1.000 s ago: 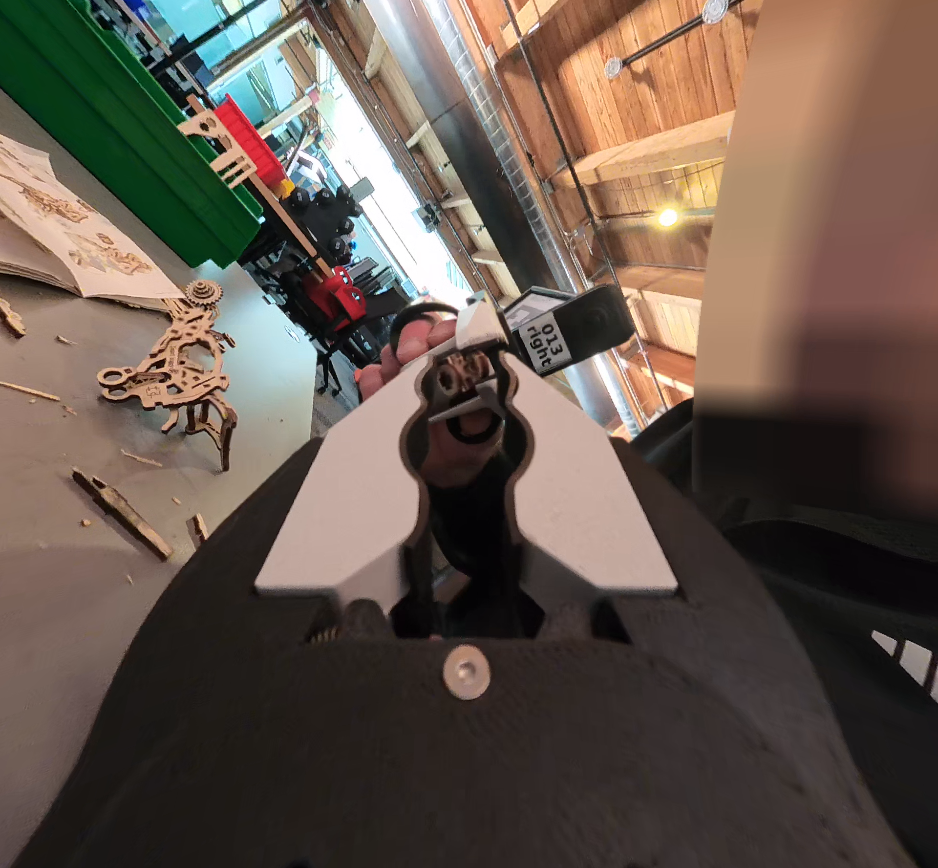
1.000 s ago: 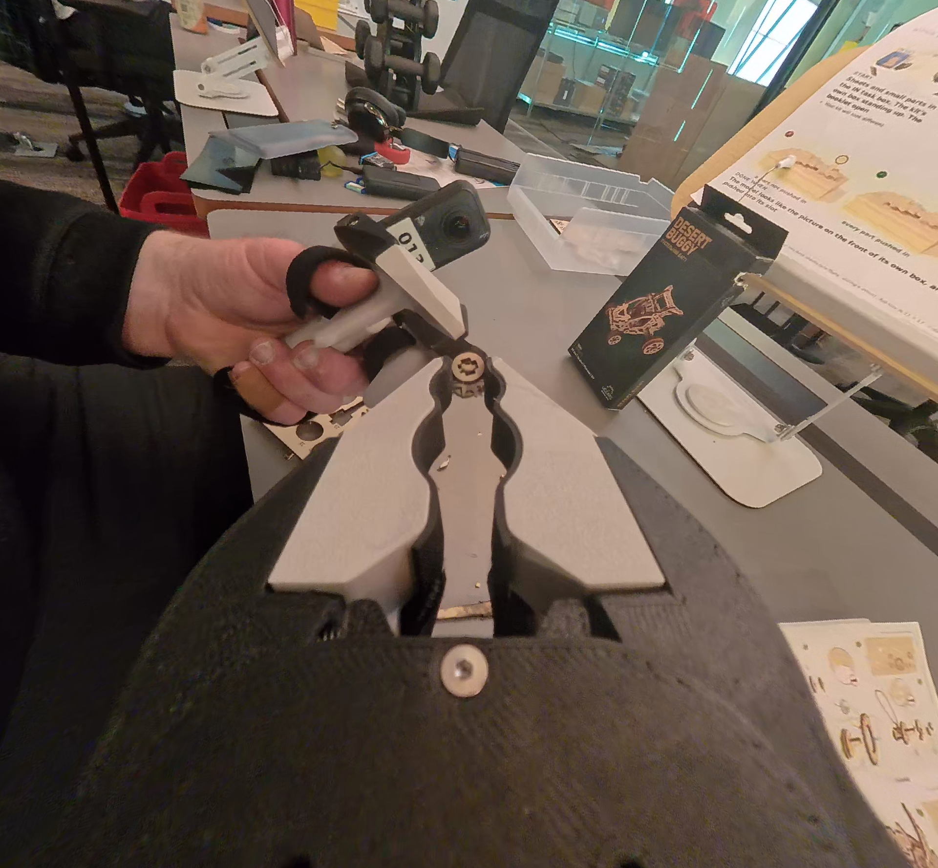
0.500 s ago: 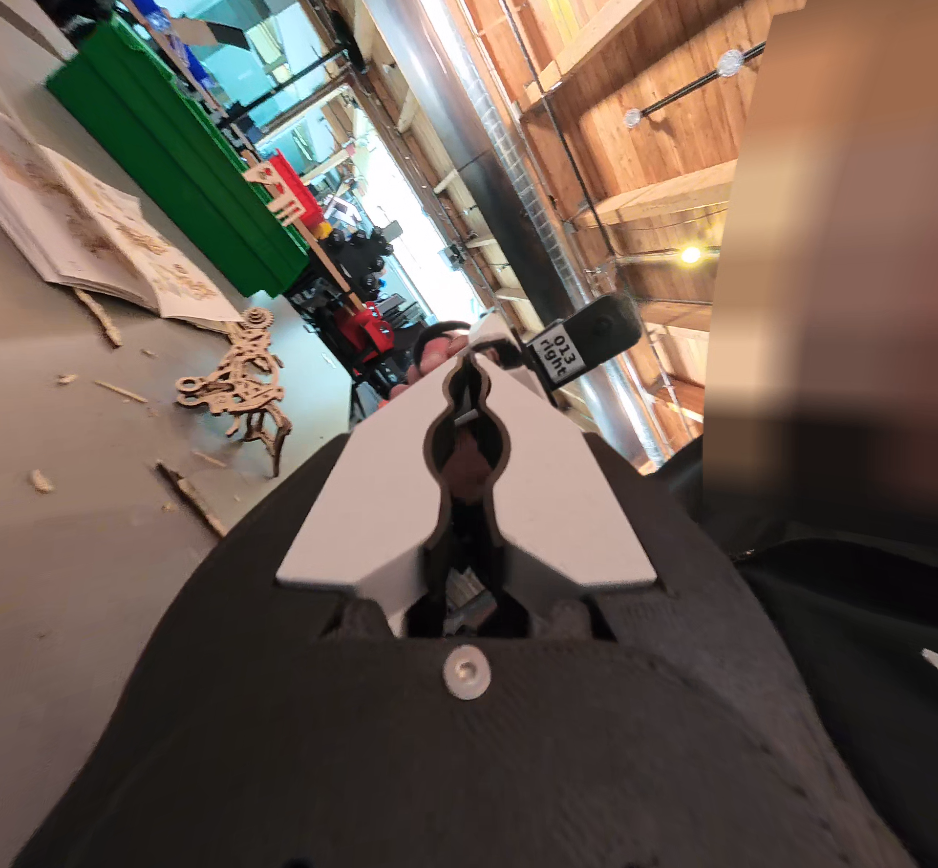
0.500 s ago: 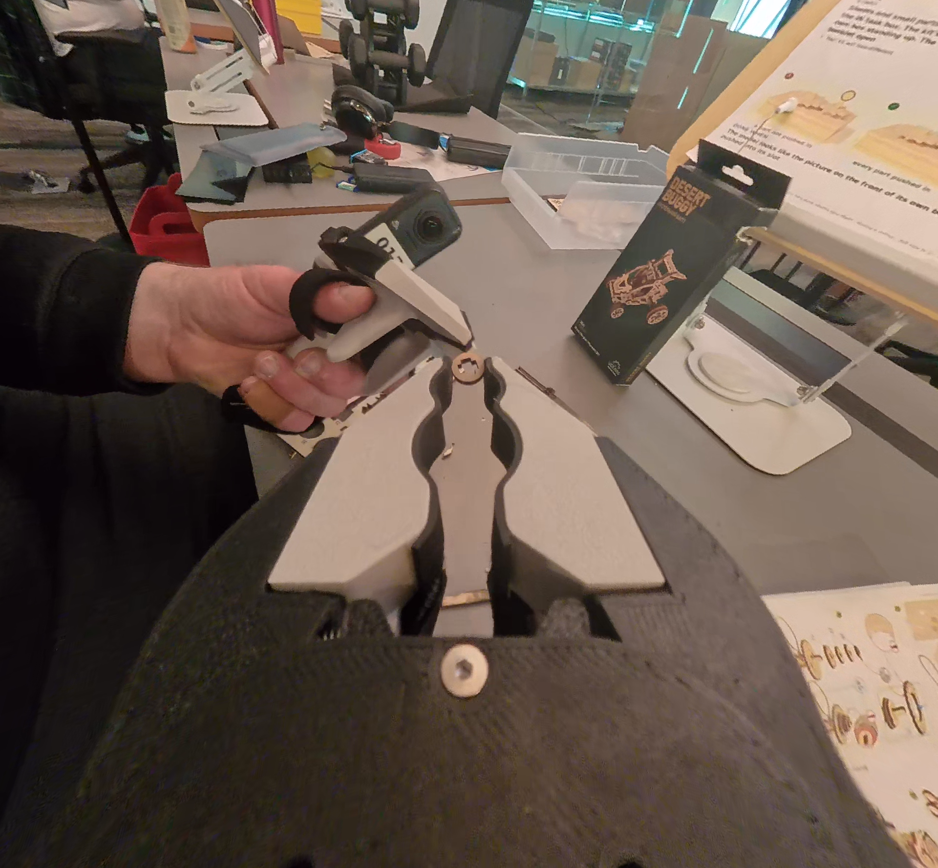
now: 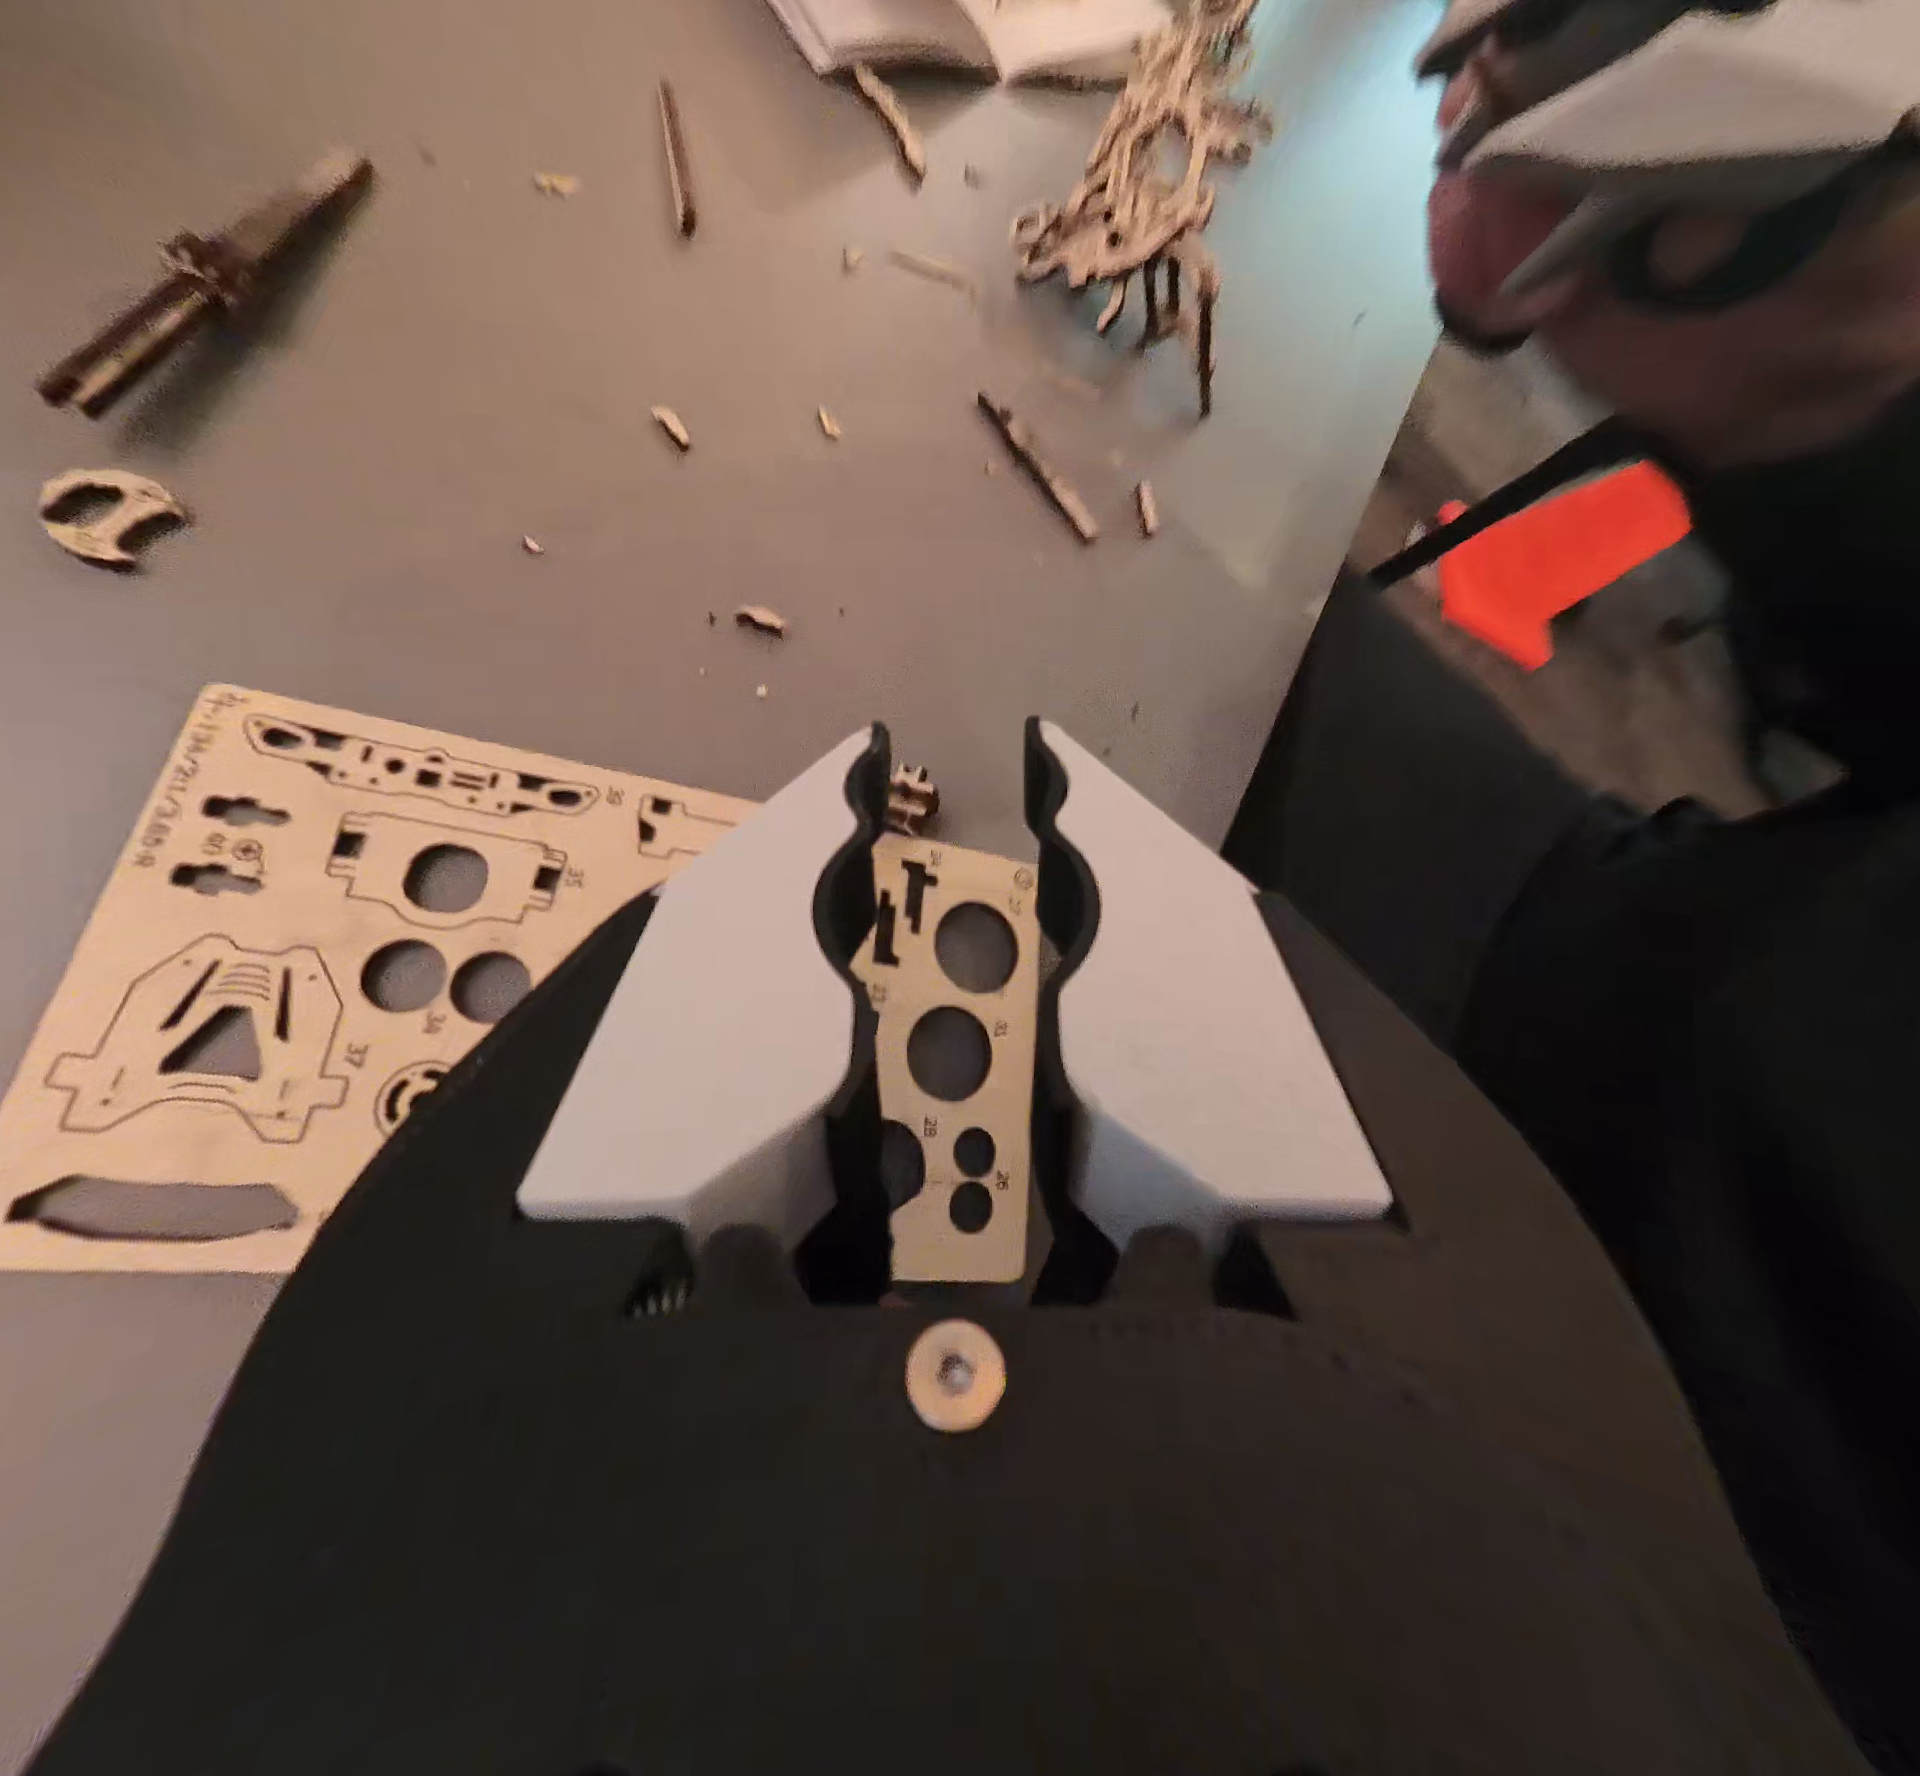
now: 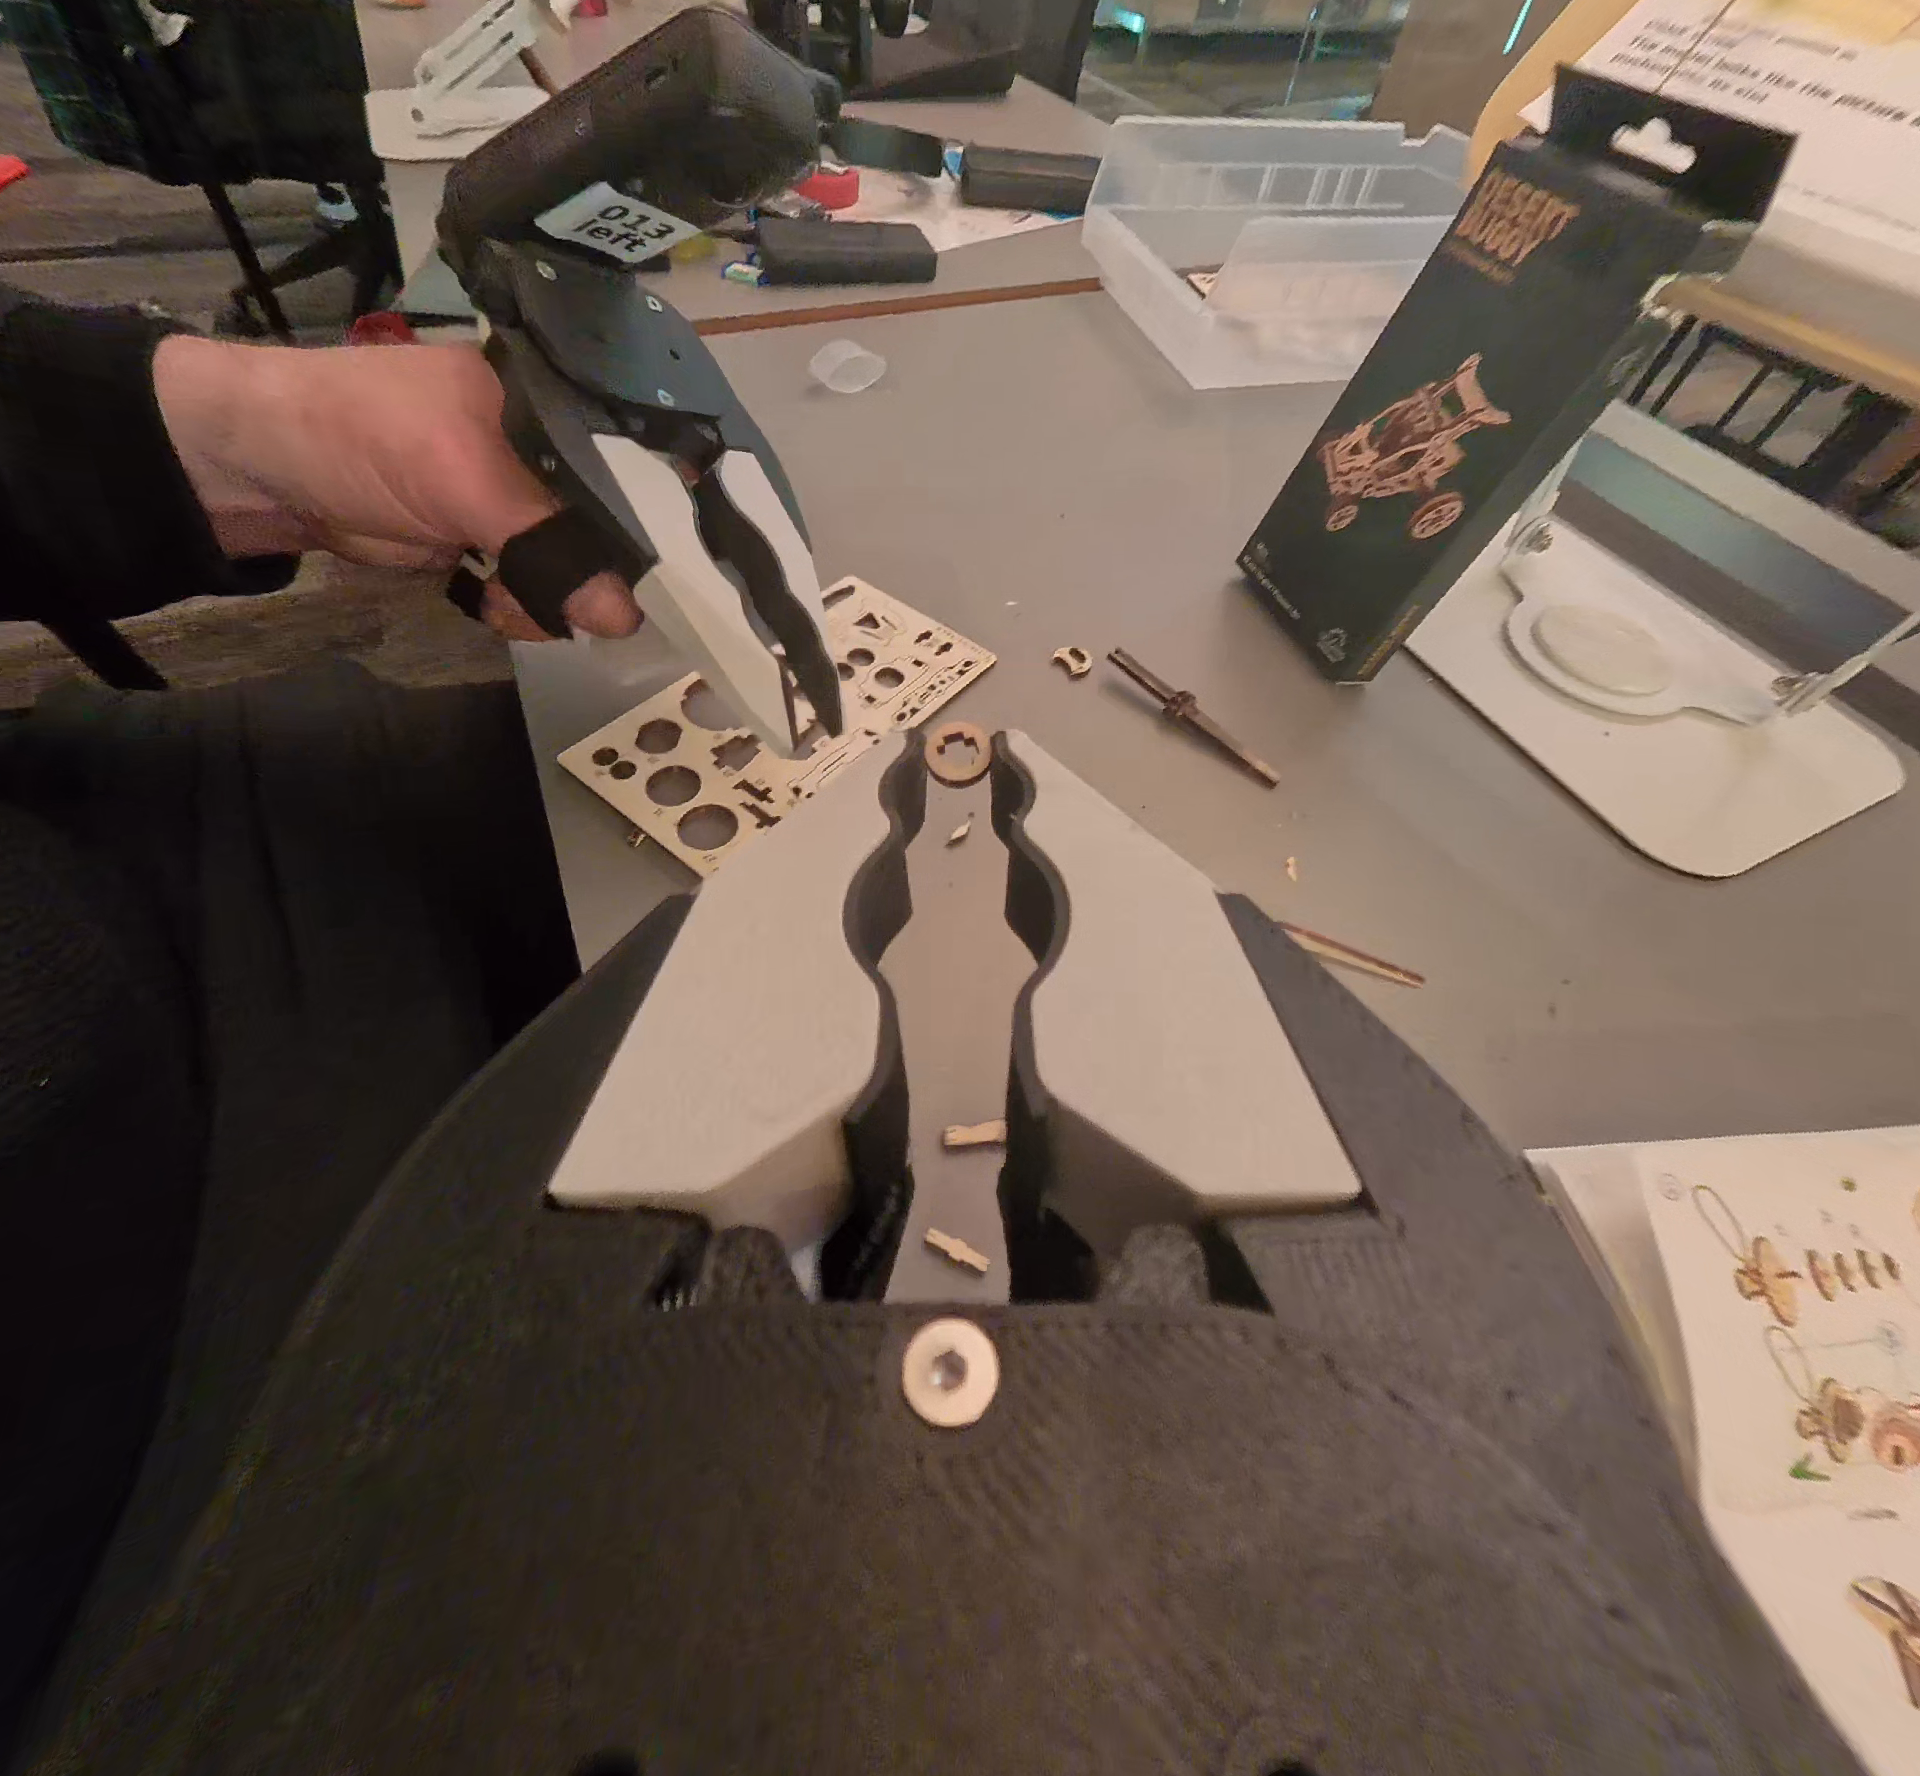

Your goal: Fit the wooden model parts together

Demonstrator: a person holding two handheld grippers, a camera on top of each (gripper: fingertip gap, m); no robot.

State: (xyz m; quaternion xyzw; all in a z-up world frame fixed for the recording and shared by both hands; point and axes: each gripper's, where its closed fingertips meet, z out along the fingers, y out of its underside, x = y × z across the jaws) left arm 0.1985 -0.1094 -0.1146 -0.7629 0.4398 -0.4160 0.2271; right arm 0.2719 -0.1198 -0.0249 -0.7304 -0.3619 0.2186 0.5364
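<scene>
My right gripper [image 6: 958,752] is shut on a small wooden ring [image 6: 956,756] and holds it above the grey table. My left gripper [image 5: 951,739] is open and points down at a laser-cut wooden sheet [image 5: 312,978]. A small wooden piece [image 5: 912,796] shows between the fingertips, beside the left finger and not clamped. In the right wrist view the left gripper [image 6: 805,729] stands tips-down on the sheet [image 6: 904,677], just left of the ring. A partly built wooden model [image 5: 1153,157] stands farther off. The right gripper [image 5: 1662,95] shows blurred at the upper right.
A dark wooden axle [image 6: 1195,718], a small curved piece [image 6: 1070,658] and wood scraps lie on the table. A black kit box [image 6: 1496,407], a clear plastic tray [image 6: 1247,240] and a white stand [image 6: 1662,718] are behind. An open booklet [image 6: 1766,1311] lies at the right. The left gripper is farther from the partly built wooden model [image 5: 1153,157], some 25 cm, than the right, some 20 cm.
My left gripper has swung away from the right gripper's tips, down to the wooden sheet, and its jaws have opened. My right gripper still holds the ring.
</scene>
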